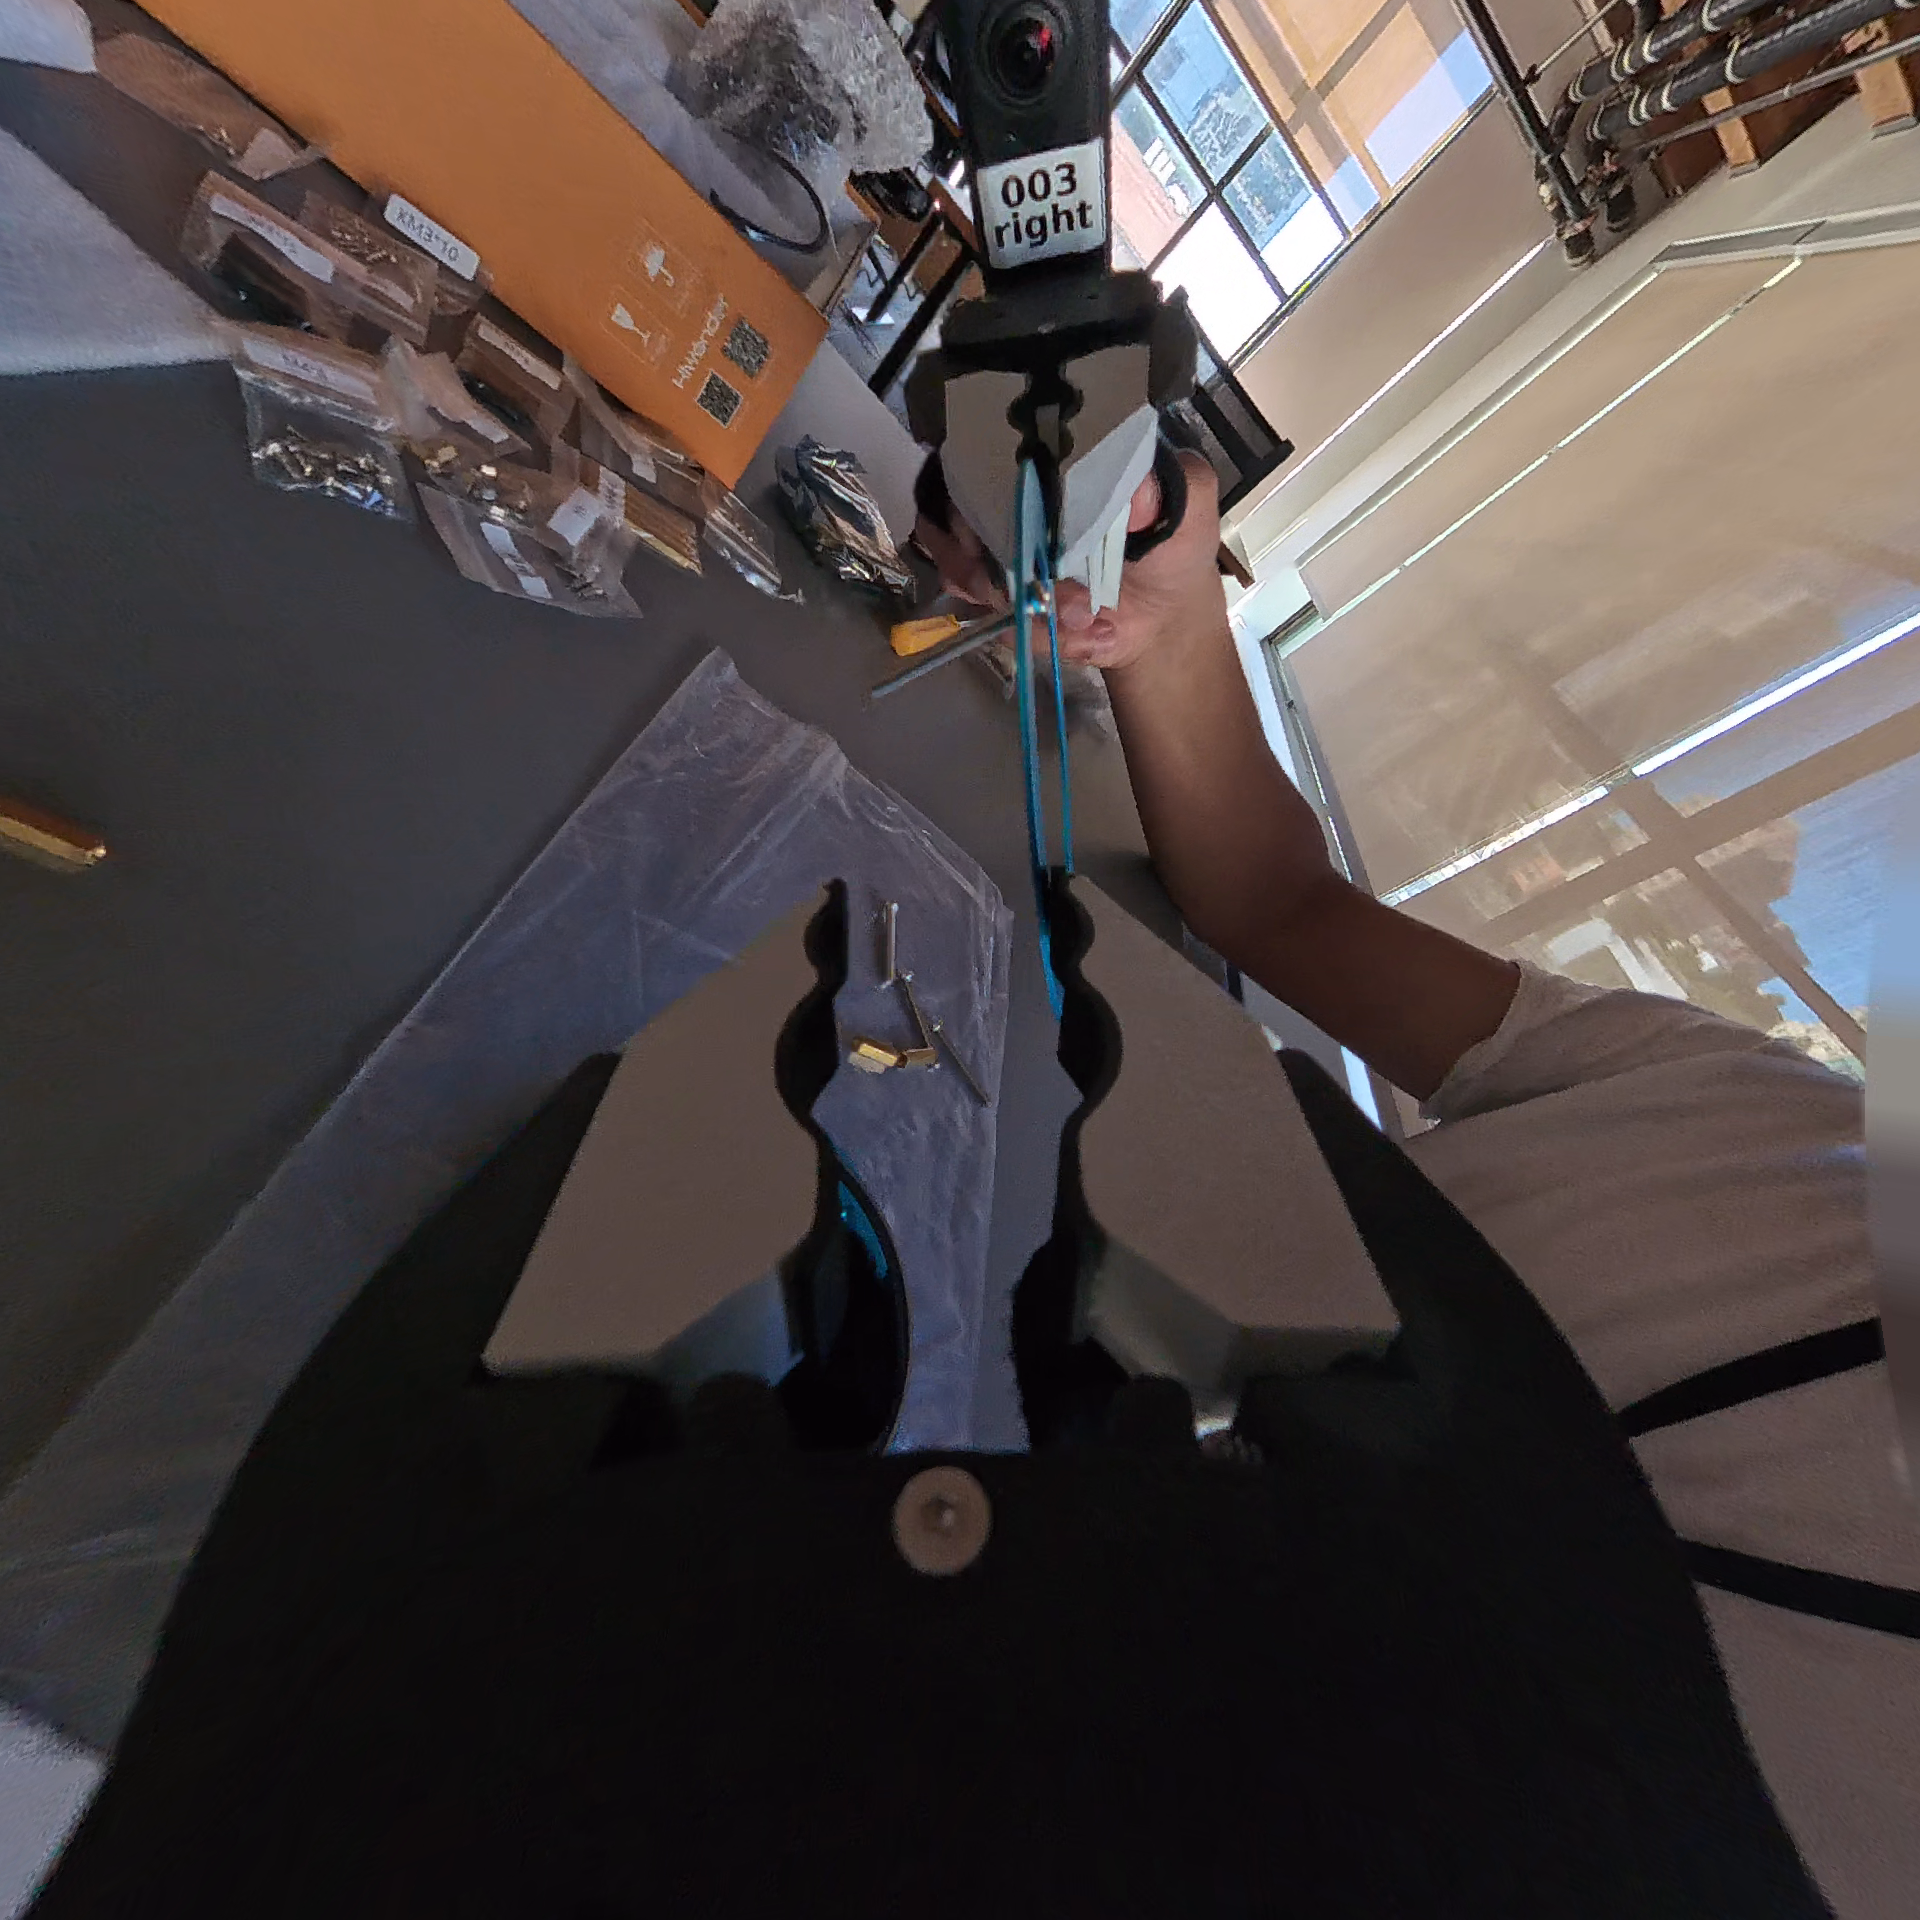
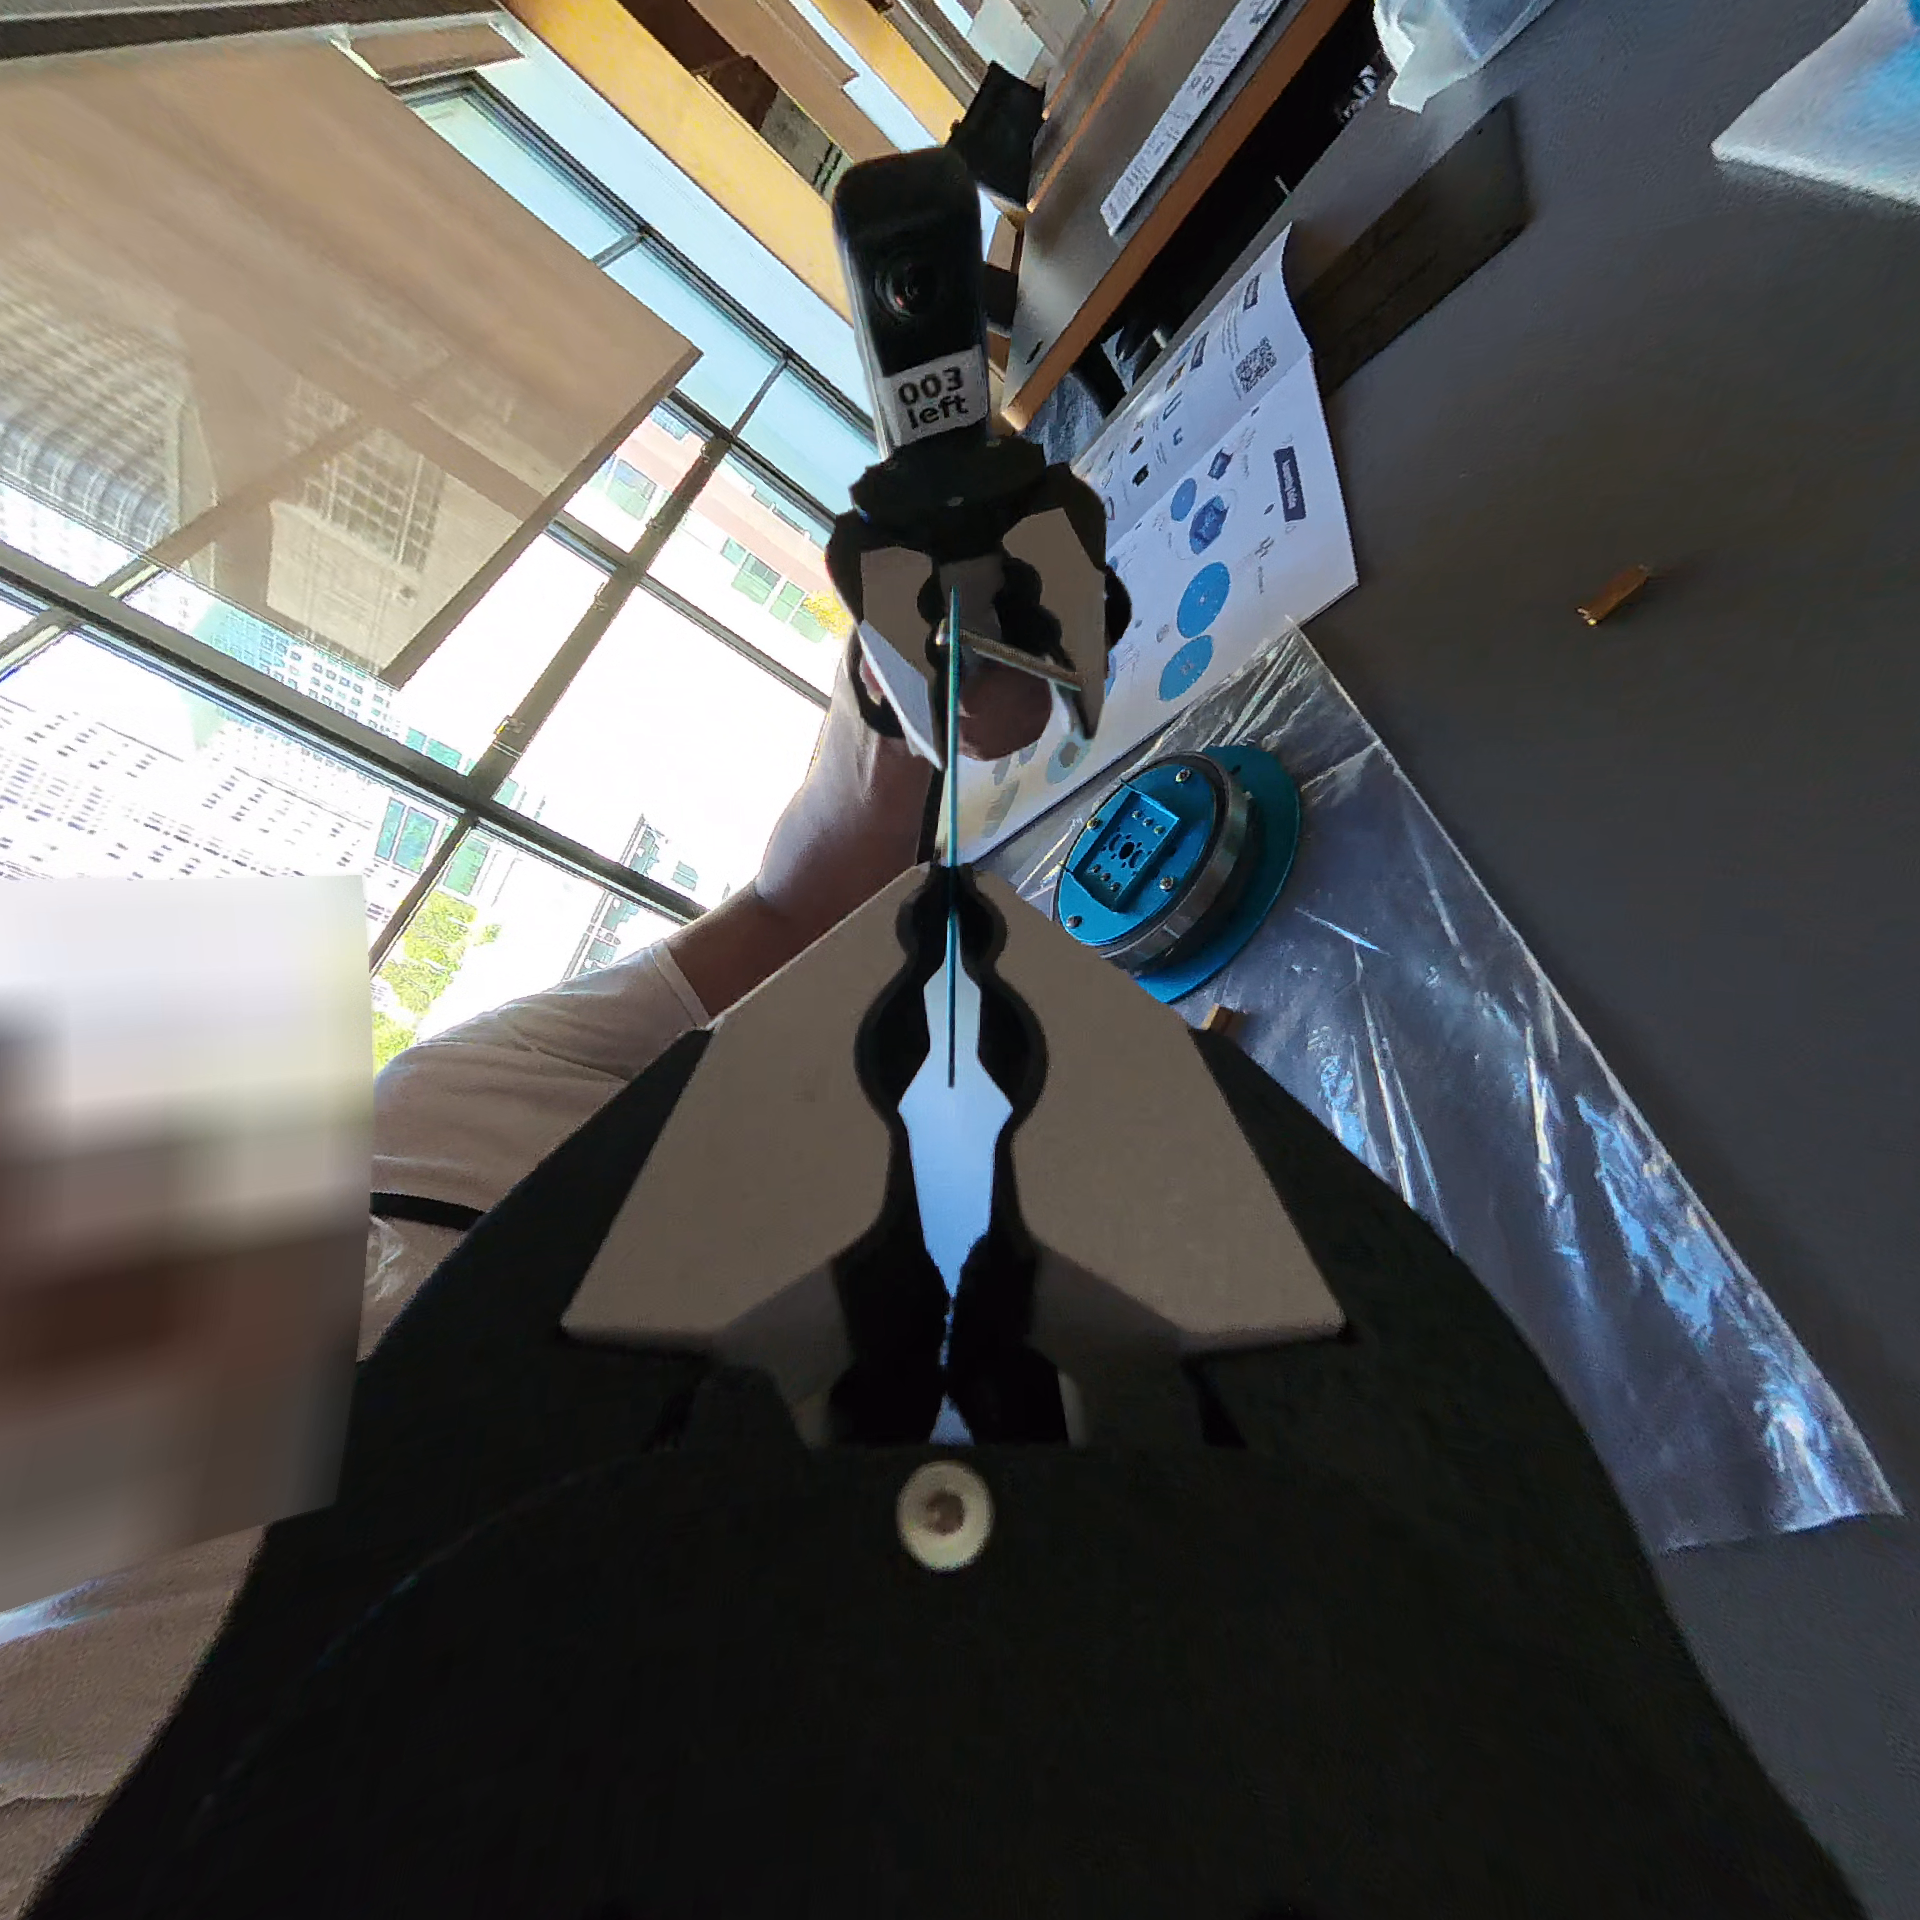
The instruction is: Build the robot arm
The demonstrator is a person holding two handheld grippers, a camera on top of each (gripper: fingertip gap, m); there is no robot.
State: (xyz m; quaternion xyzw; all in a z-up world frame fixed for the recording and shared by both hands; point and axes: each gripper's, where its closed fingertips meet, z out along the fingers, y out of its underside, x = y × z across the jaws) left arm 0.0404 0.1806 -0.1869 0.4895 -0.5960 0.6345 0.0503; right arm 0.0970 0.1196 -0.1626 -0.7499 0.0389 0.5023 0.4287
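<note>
Grey tabletop (image 1: 260, 644) by big windows, clear plastic sheet (image 1: 665, 852) spread over its near part; thin blue disc (image 1: 1044, 748) held edge-on in the air between both grippers; right gripper (image 2: 952, 883) jaws pressed together on one rim of the disc; left gripper (image 1: 951, 899) jaws spread in its own view, disc rim against its right finger, whether it truly pinches cannot tell; a long screw (image 2: 1013, 655) pokes through the disc near the left gripper; loose screws and brass standoffs (image 1: 914, 1023) on the sheet below; blue round base assembly (image 2: 1174, 862) at the sheet's far edge; open instruction booklet (image 2: 1216, 499) beyond it; yellow-handled screwdriver (image 1: 940, 644), hardware bags (image 1: 416, 416), orange box (image 1: 499, 197) toward the far edge.
</note>
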